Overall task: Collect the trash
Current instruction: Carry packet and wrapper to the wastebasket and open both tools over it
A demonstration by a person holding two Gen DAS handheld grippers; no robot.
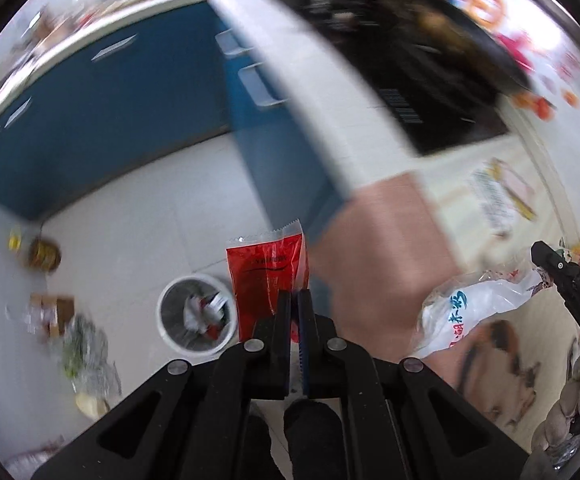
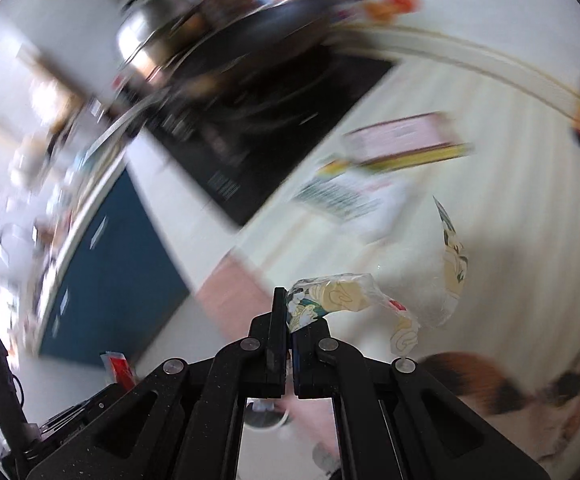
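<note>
Red packet (image 1: 267, 276) above bin (image 1: 197, 314)

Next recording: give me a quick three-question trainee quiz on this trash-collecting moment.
1. True or false: the left gripper is shut on a red packet.
2. What does the right gripper hold? A) clear printed wrapper B) spoon C) nothing
3. What stands on the floor below the red packet?

Key: 1 true. 2 A. 3 a white bin with trash already inside.
</note>
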